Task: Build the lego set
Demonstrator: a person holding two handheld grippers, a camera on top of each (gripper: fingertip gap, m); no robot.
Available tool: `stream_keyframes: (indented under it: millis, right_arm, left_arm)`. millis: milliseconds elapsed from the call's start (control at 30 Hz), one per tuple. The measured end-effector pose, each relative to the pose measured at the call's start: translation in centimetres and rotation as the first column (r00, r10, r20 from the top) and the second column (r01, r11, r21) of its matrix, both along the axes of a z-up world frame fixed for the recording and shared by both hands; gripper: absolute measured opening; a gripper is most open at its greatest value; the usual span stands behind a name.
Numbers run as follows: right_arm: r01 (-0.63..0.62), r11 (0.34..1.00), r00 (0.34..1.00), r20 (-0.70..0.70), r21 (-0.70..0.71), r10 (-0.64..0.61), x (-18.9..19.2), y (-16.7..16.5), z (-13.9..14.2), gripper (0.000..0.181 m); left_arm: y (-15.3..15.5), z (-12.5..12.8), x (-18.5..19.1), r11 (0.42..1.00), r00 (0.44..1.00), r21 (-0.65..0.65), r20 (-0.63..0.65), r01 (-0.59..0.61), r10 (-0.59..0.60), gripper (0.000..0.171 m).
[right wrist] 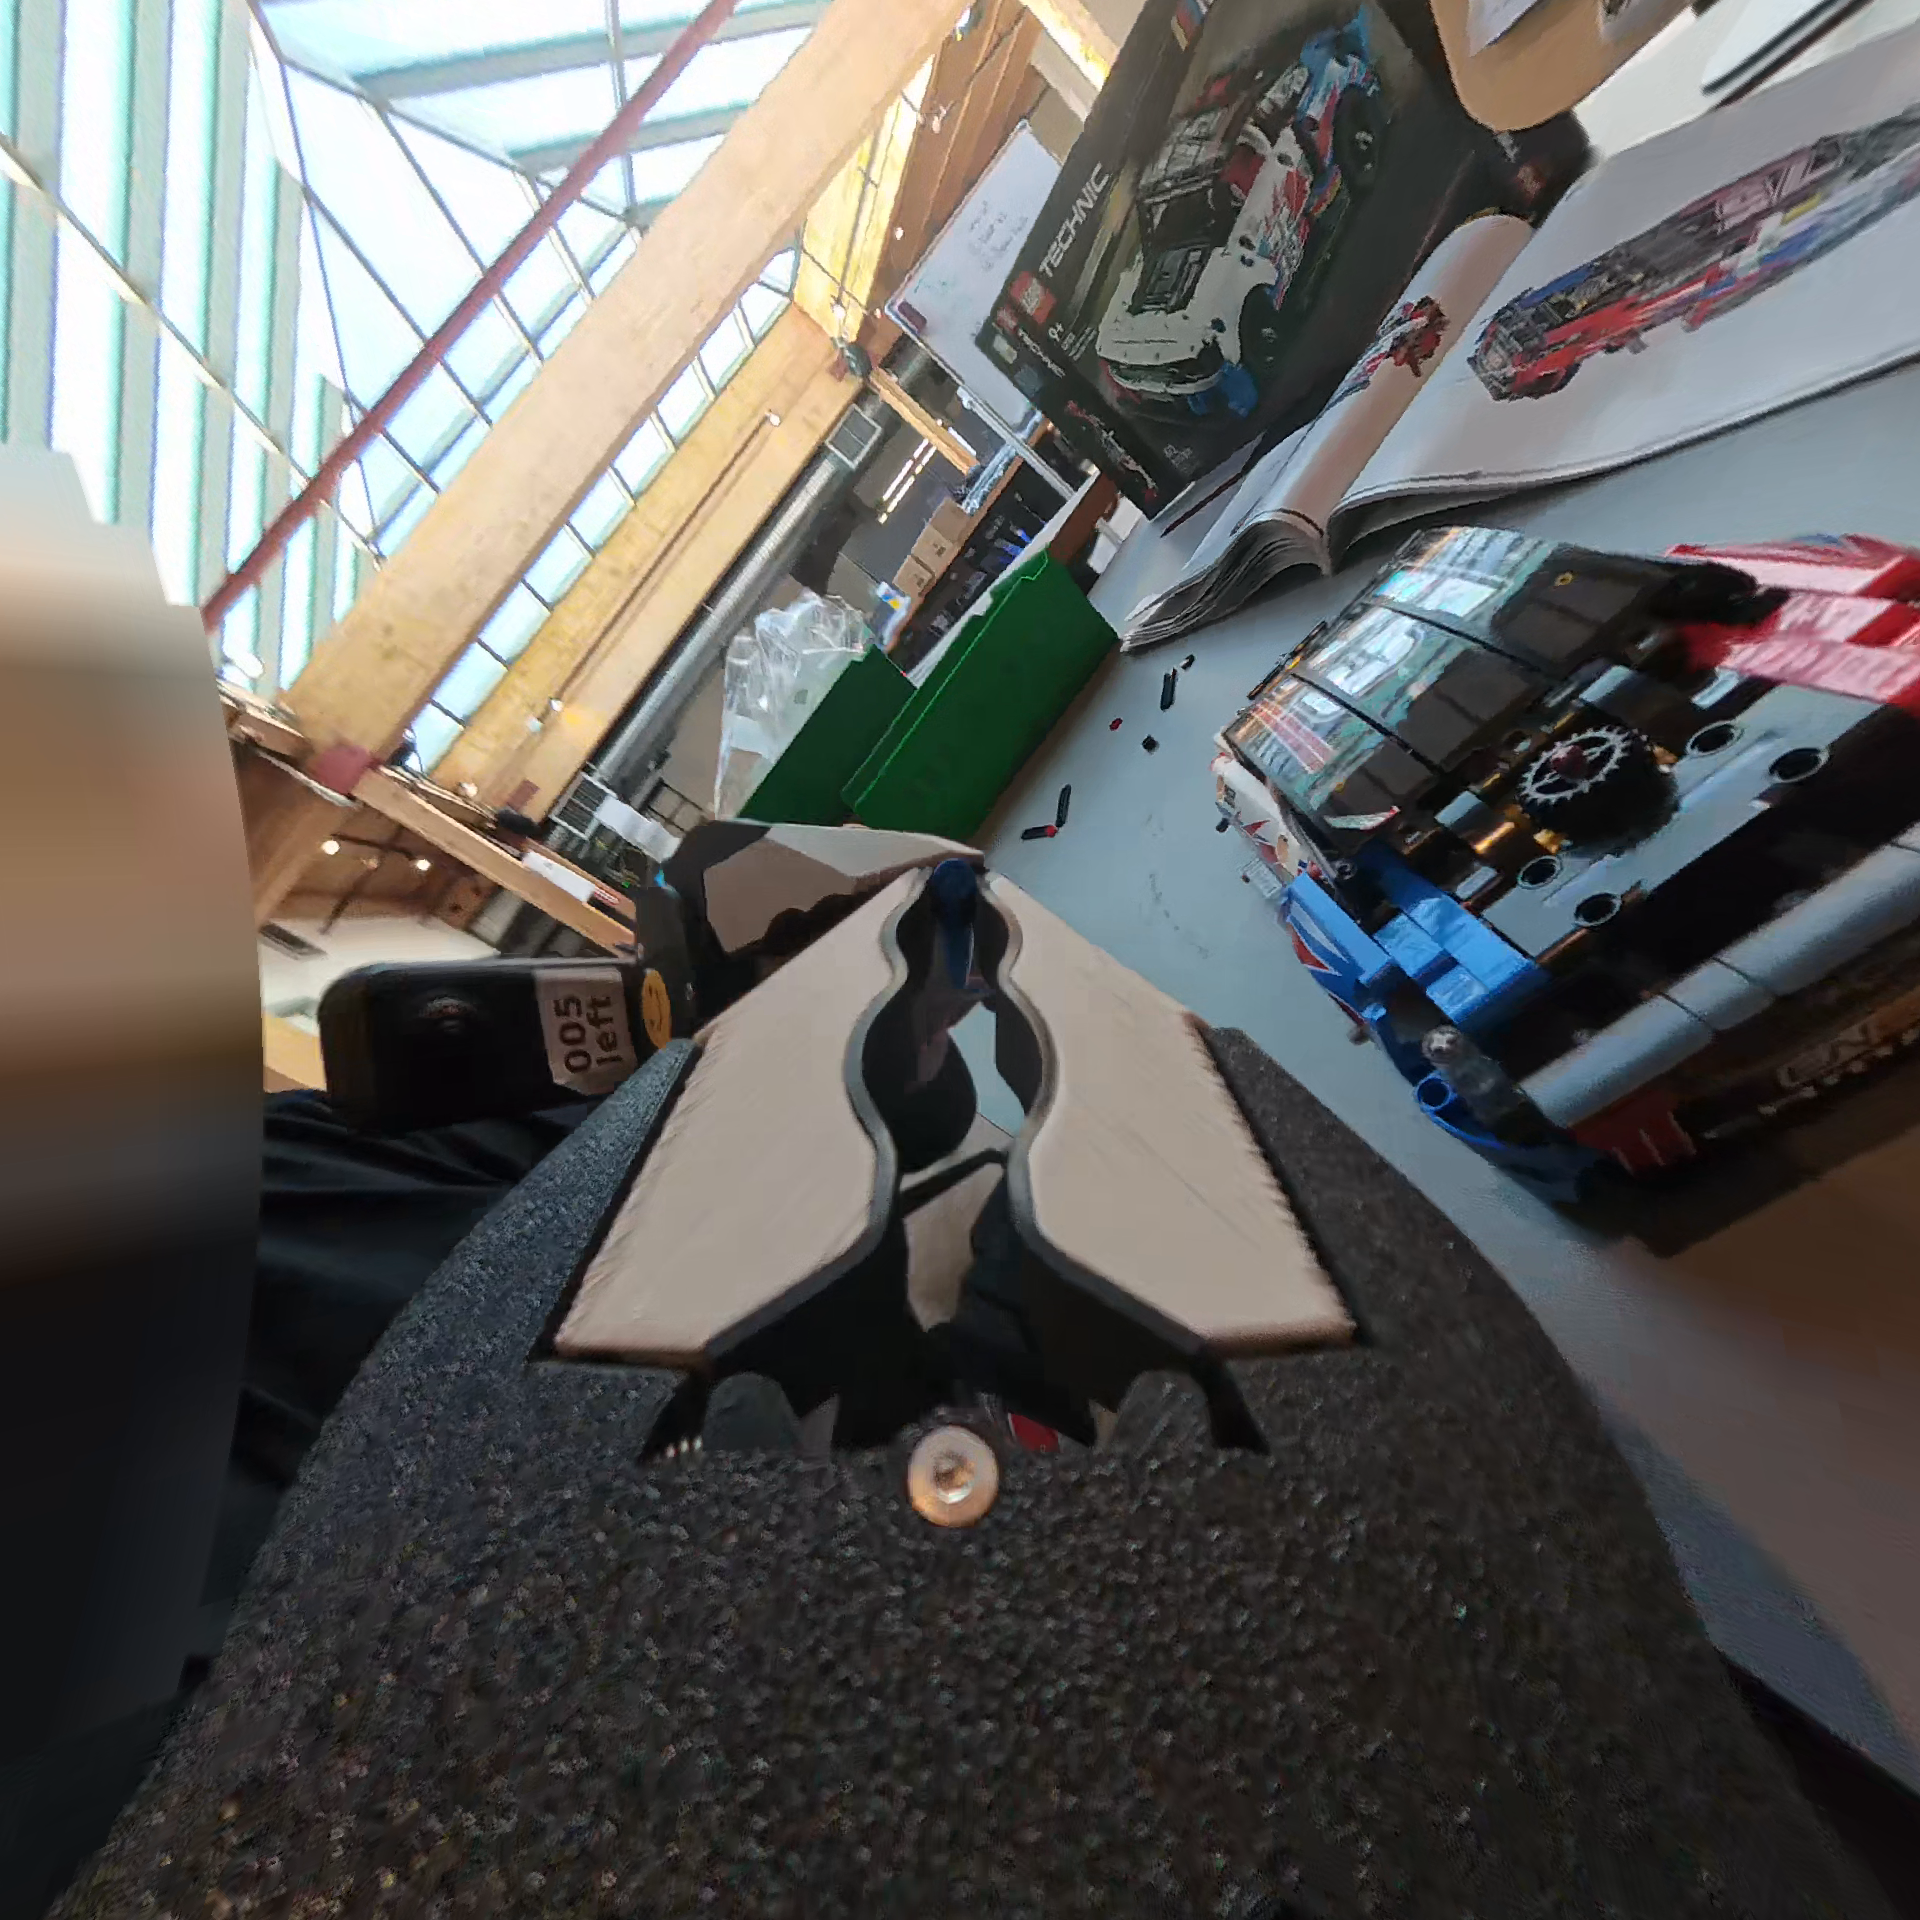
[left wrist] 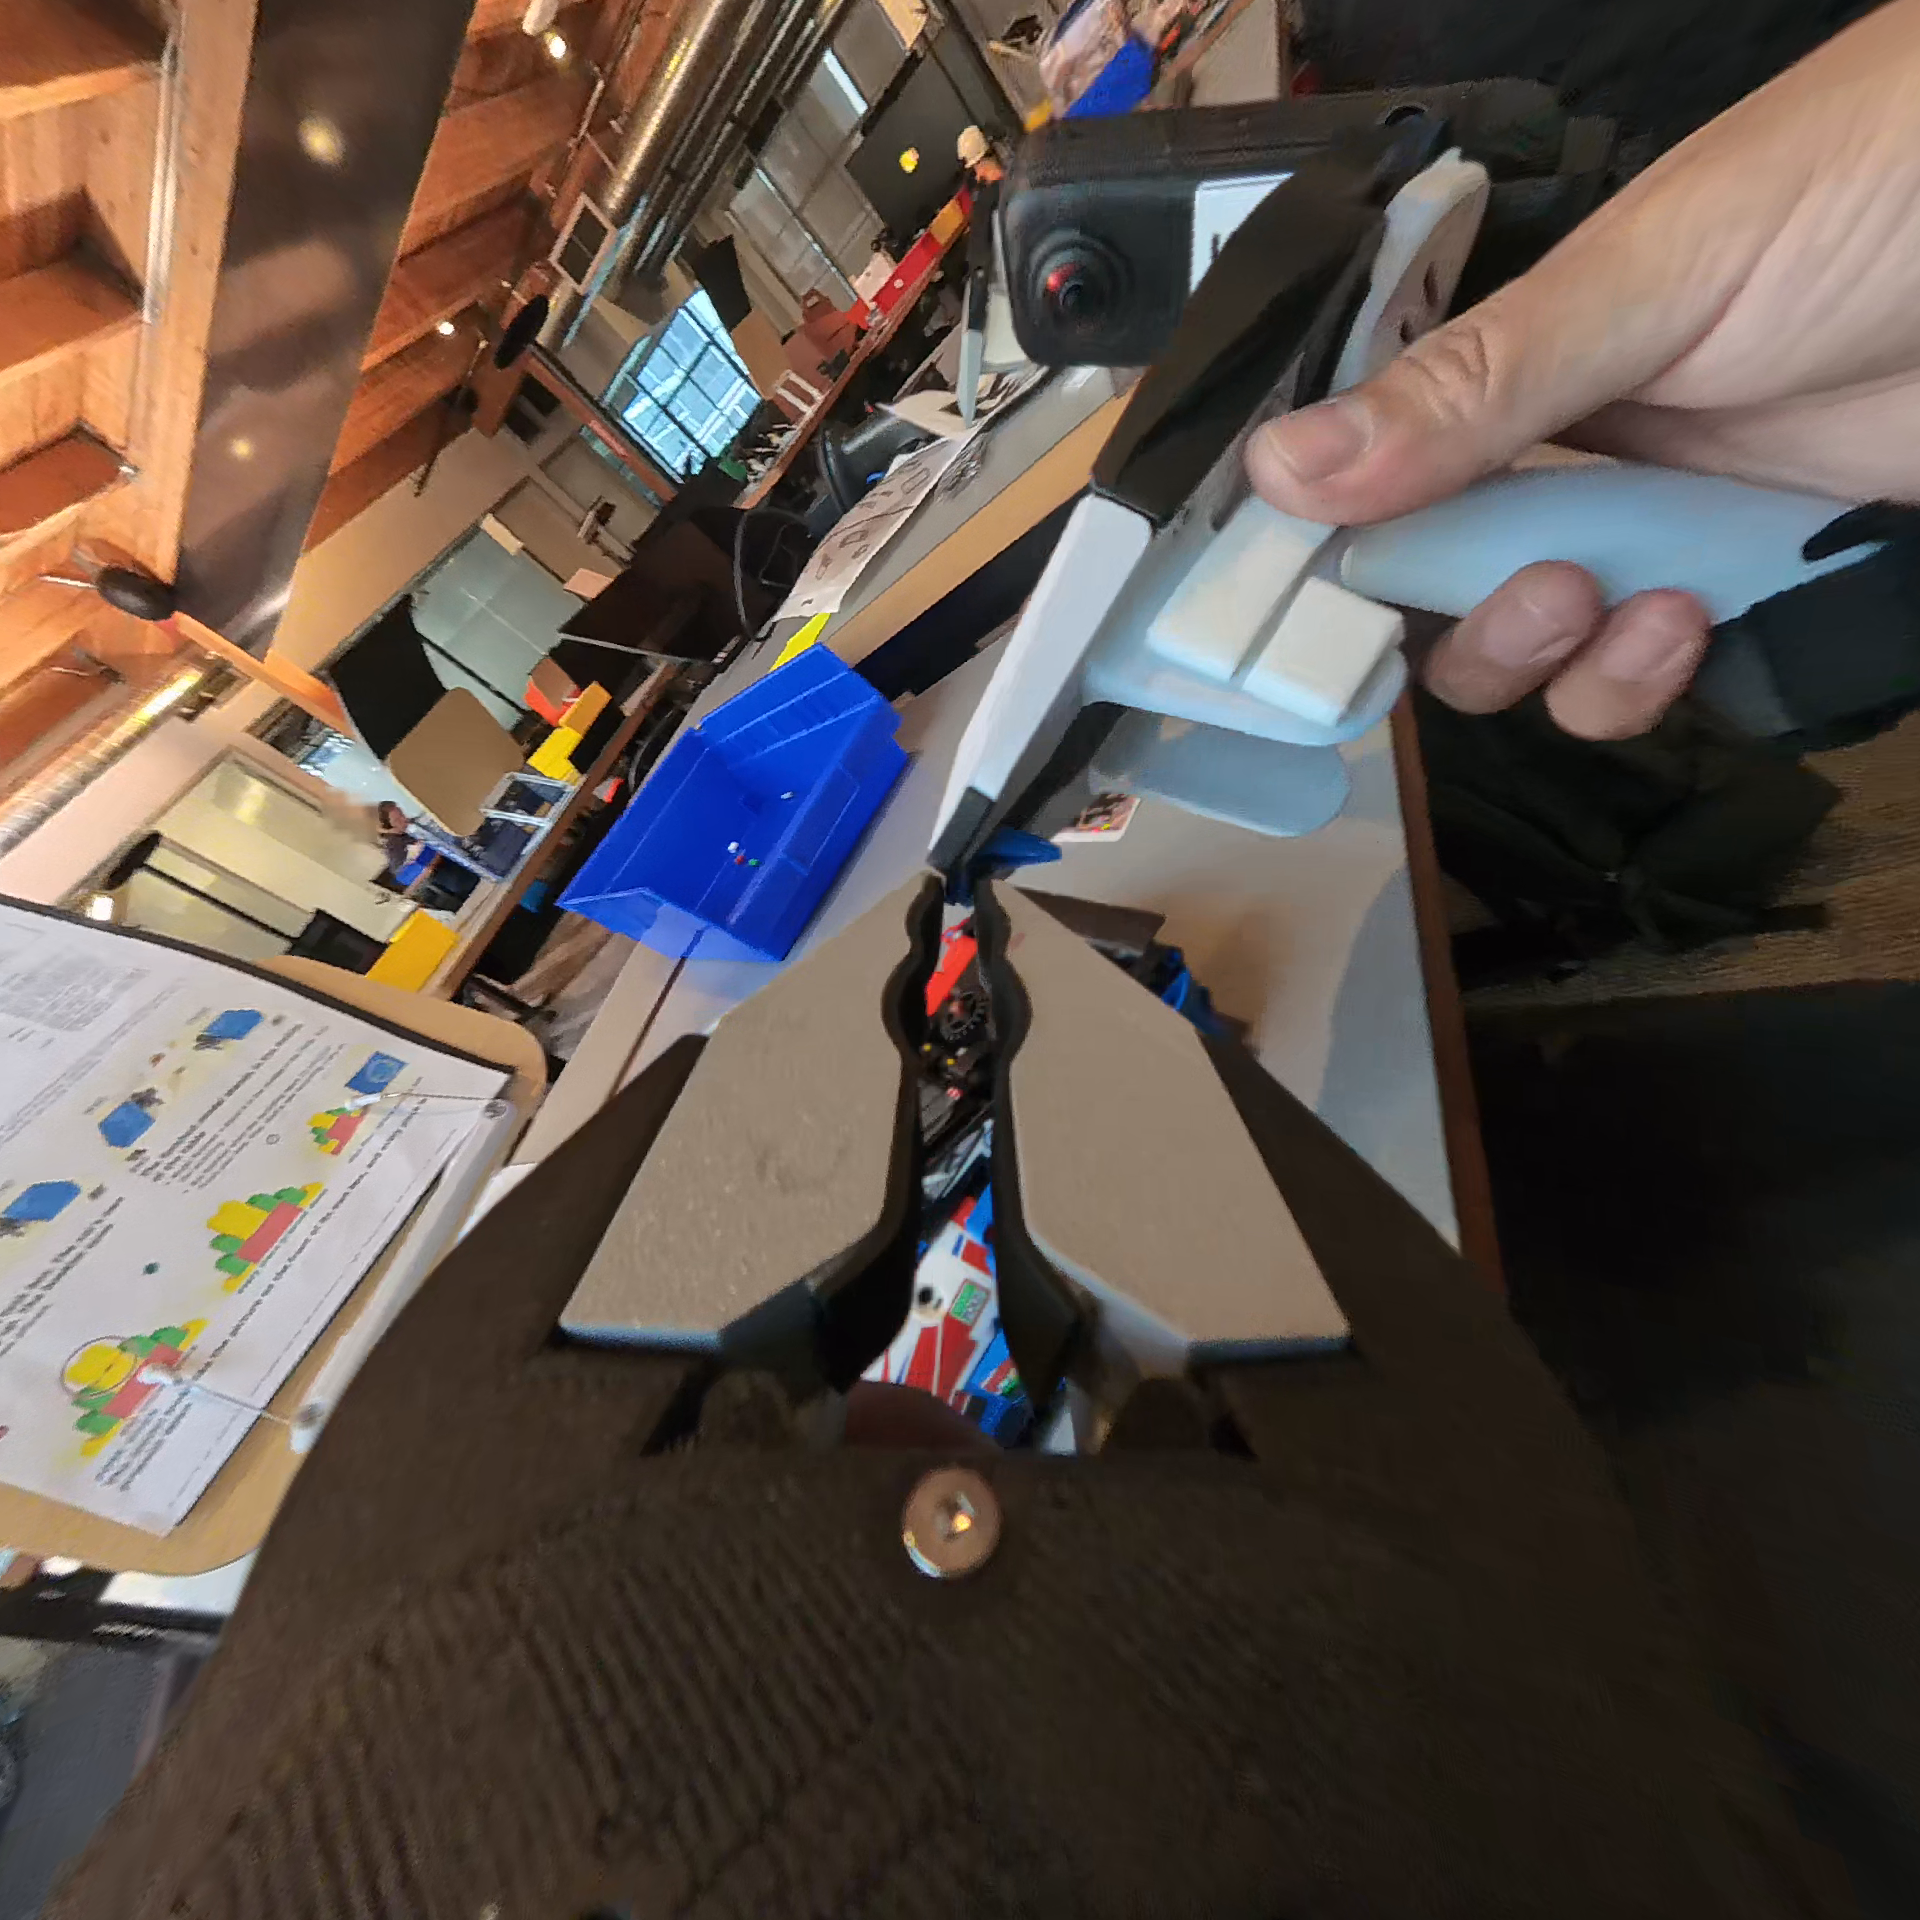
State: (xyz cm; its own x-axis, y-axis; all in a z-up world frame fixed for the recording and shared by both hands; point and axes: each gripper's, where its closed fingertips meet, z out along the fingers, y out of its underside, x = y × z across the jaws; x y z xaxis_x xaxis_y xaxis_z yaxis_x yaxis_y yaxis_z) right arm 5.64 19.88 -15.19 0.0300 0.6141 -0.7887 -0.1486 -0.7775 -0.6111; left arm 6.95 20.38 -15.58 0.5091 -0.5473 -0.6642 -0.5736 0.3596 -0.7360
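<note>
Lego car (right wrist: 1621,831) lies on the table (right wrist: 1143,883), black with red and blue parts, a gear showing; right tool (right wrist: 953,894) pinches a blue pin (right wrist: 953,891); left tool (left wrist: 958,896) nearly closed, apparently empty.

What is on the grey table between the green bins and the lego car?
In the right wrist view, a few small loose black and red pieces lie between the green plastic bins and the partly built lego car.
</note>
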Motion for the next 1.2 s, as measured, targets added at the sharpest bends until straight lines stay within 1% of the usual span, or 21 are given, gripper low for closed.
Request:
stream_keyframes:
  millis: [133,267,400,500,667,833,1000,1200]
  right_arm:
    - [-0.012,0.999,0.999,-0.036,-0.047,0.010,-0.3,0.1,-0.2,0.006]
    - [-0.001,0.998,0.999,-0.047,-0.061,-0.002,-0.4,0.2,-0.2,0.006]
    - [0.070,0.997,0.996,0.056,0.021,-0.071,-0.3,0.8,-1.1,0.008]
    - [0.095,0.992,0.988,0.114,0.080,-0.104,-0.2,1.0,-1.3,0.008]
    - [0.107,0.984,0.979,0.156,0.139,-0.129,-0.2,1.1,-1.4,0.008]
    - [0.112,0.981,0.979,0.154,0.156,-0.136,-0.2,1.0,-1.2,0.009]
    - [0.102,0.984,0.988,0.103,0.149,-0.118,0.1,0.8,-0.3,0.005]
    - [0.091,0.987,0.991,0.087,0.133,-0.103,0.1,0.8,-0.3,0.004]
  left_arm:
    - [0.1,-0.3,-0.3,0.999,1.000,0.049,-0.022,-0.014,0.015,0.002]
    - [0.2,-0.3,-0.4,0.999,1.000,0.035,0.005,-0.015,0.015,0.002]
    - [0.5,-0.8,-0.5,1.000,1.000,-0.010,0.017,-0.022,0.023,0.001]
    - [0.6,-1.0,-0.5,0.999,0.999,-0.015,0.015,-0.029,0.030,0.001]
    - [0.8,-1.1,-0.7,0.999,0.999,-0.012,0.012,-0.038,0.038,0.001]
    - [0.7,-0.9,-0.7,0.999,0.999,-0.007,0.020,-0.037,0.037,0.001]
    - [0.8,-0.3,-1.0,0.999,0.997,-0.013,0.065,-0.030,0.031,0.001]
    - [0.7,-0.4,-1.0,0.999,0.997,-0.022,0.076,-0.025,0.026,0.001]
